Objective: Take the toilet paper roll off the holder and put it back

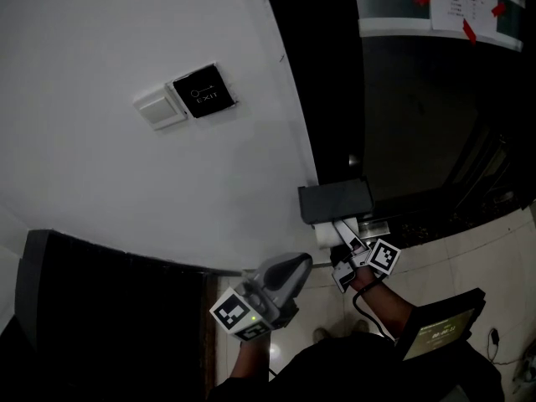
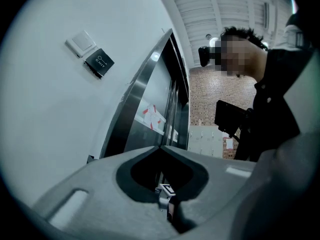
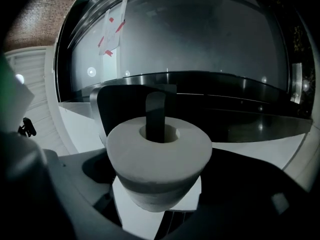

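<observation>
Right gripper view: claw grips roll on holder

White toilet paper roll sits threaded on the dark holder.

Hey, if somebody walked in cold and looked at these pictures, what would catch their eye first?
The white toilet paper roll fills the right gripper view, threaded on the holder's dark bar and held between the right claw's jaws. High on the white wall in the head view sits a black EXIT plate, and the left claw hangs below it, shut and empty.
</observation>
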